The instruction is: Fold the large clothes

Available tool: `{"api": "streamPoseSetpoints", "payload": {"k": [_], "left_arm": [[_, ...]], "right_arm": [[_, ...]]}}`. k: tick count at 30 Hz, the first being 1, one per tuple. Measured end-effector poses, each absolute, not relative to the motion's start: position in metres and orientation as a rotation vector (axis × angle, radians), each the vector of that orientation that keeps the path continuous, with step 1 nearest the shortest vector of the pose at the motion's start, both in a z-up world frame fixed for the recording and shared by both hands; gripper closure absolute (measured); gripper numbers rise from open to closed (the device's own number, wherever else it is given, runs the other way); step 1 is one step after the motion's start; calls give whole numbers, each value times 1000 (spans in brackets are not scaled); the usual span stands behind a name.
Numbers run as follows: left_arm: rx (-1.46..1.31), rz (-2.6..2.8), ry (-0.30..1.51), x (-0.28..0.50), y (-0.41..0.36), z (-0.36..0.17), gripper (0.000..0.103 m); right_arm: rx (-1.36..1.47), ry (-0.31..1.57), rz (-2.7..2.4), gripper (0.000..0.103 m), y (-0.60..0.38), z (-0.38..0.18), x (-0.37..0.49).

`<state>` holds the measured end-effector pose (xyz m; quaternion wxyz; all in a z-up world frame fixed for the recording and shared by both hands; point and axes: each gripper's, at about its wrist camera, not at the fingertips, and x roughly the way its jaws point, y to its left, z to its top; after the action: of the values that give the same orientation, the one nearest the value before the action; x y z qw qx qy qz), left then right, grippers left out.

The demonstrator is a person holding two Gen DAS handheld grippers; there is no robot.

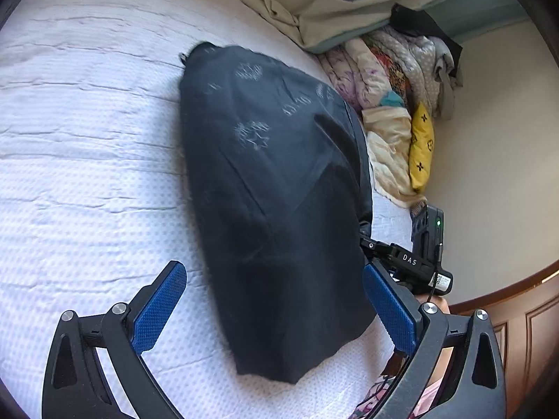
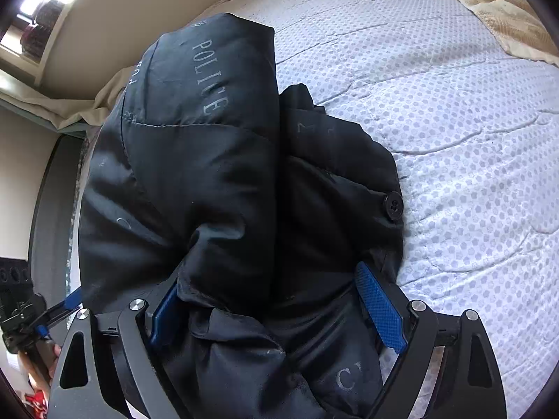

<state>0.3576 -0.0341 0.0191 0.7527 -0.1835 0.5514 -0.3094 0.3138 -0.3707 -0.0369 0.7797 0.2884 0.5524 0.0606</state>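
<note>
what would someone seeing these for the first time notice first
A bulky dark jacket lies bunched in the middle of a white quilted bed; pale lettering shows near its far end. The right hand-held gripper stands open with jacket fabric heaped between its blue pads. Against the wall, a pile of folded bedding holds a yellow patterned cushion.

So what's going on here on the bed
A person with a gripper in each hand is folding a dark jacket on the bed. The jacket lies bunched and partly folded. The right gripper is open with jacket fabric between its fingers, not pinched. The left gripper is open too, over the jacket's near end, holding nothing. A pile of bedding sits at the bed's edge.
</note>
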Motion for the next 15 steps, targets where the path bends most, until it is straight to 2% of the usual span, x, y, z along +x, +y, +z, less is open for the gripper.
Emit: {"api": "streamPoseSetpoints", "payload": {"k": [7, 15], "left_arm": [[-432, -692, 1286, 369, -56, -19, 1], [-539, -729, 1273, 369, -63, -34, 0]], "right_arm": [[658, 1186, 159, 14, -376, -41, 311], [694, 1179, 187, 14, -388, -49, 312]]}}
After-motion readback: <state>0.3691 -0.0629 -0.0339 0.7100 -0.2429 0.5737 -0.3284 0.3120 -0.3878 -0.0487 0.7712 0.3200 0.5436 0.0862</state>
